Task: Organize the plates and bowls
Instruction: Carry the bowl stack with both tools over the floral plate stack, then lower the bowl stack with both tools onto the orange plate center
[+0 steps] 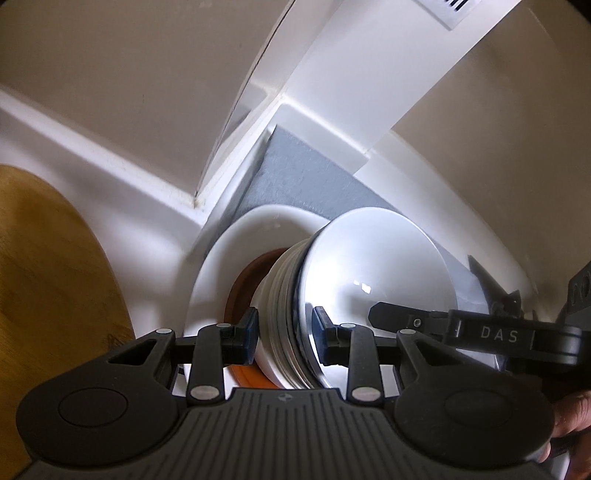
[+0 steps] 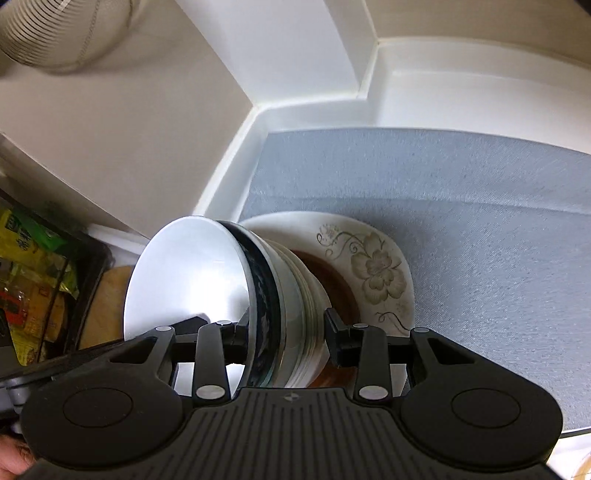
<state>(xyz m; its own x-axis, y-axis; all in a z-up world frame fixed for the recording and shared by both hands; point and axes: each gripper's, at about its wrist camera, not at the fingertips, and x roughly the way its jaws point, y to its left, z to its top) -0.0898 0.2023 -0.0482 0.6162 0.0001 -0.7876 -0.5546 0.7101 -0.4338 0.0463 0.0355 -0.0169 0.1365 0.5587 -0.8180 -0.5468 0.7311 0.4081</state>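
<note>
A stack of nested bowls (image 1: 295, 295) rests on a brown plate (image 1: 251, 273) and a white flowered plate (image 2: 376, 273) on a grey mat. The top bowl (image 1: 376, 266) is white inside; it also shows in the right wrist view (image 2: 192, 273). My left gripper (image 1: 284, 332) straddles the bowl stack's rims, with a finger on each side touching it. My right gripper (image 2: 286, 336) straddles the same stack (image 2: 295, 314) from the opposite side; its right finger stands a little off the bowls. The right gripper also shows in the left wrist view (image 1: 443, 325).
The grey mat (image 2: 480, 221) lies on a white shelf bounded by white walls (image 2: 295, 55). A wooden board (image 1: 48, 288) lies to the left. A black rack with colourful packets (image 2: 33, 280) and a mesh strainer (image 2: 62, 33) sit at the left.
</note>
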